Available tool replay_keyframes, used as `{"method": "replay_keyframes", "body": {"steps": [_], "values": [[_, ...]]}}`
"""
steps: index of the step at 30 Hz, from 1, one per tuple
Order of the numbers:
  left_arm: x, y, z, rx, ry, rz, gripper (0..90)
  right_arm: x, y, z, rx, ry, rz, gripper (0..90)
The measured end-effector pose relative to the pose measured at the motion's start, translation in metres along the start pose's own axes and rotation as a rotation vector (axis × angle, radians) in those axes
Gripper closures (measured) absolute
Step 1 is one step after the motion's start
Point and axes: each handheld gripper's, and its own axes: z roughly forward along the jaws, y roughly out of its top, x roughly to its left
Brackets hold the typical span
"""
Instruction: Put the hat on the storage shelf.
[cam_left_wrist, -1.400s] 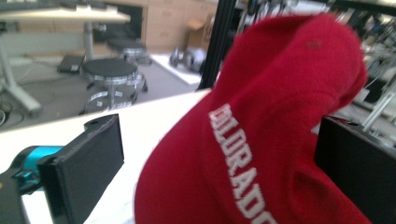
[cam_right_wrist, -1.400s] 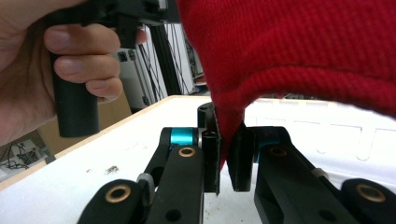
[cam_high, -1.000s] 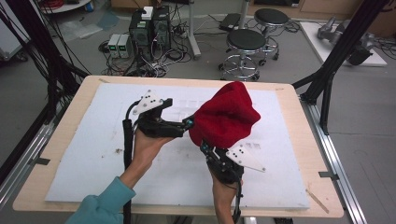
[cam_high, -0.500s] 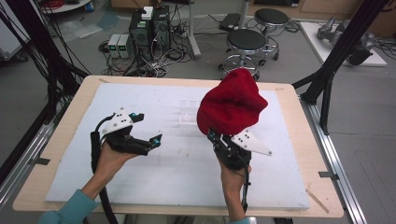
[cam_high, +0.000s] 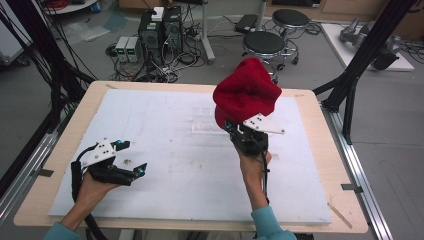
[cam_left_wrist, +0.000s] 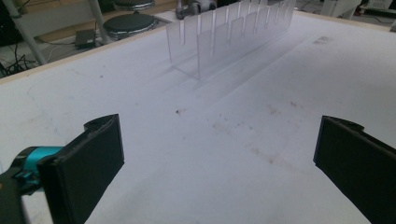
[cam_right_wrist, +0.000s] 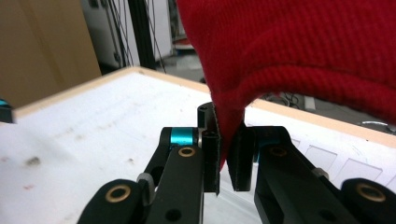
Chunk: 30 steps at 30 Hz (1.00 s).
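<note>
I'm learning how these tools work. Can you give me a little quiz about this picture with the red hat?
1. True or false: the right tool is clamped on the edge of the red hat.
2. What is between the jaws of the left tool? A) the hat B) nothing C) a cable
3. What clear thing stands on the white board ahead of the left tool?

Key
1. True.
2. B; its jaws stand wide apart over the board.
3. A clear plastic rack with slots.
</note>
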Motion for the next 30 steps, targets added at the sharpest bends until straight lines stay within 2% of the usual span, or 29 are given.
{"method": "replay_keyframes", "body": {"steps": [6,11,14,18,19,22,30], "values": [[0.01,-0.017,-0.015,-0.005,0.021,-0.021,2.0,-0.005,0.004,0.018,0.04,0.005,-0.023,85.7],[0.017,-0.037,-0.03,-0.046,0.033,-0.055,2.0,-0.006,0.003,0.032,0.075,0.01,-0.033,85.7],[0.018,-0.044,-0.037,-0.073,0.035,-0.052,2.0,-0.007,0.002,0.038,0.091,0.014,-0.031,85.7],[0.019,-0.051,-0.04,-0.09,0.032,-0.071,2.0,-0.011,0.0,0.048,0.126,0.017,-0.027,85.7],[0.019,-0.051,-0.04,-0.09,0.032,-0.071,2.0,-0.011,0.0,0.049,0.125,0.023,-0.012,85.7],[0.019,-0.051,-0.04,-0.099,0.028,-0.073,2.0,-0.014,0.001,0.049,0.133,0.033,-0.005,85.7],[0.02,-0.052,-0.042,-0.114,0.025,-0.08,2.0,-0.013,0.007,0.049,0.187,0.053,-0.028,85.7]]}}
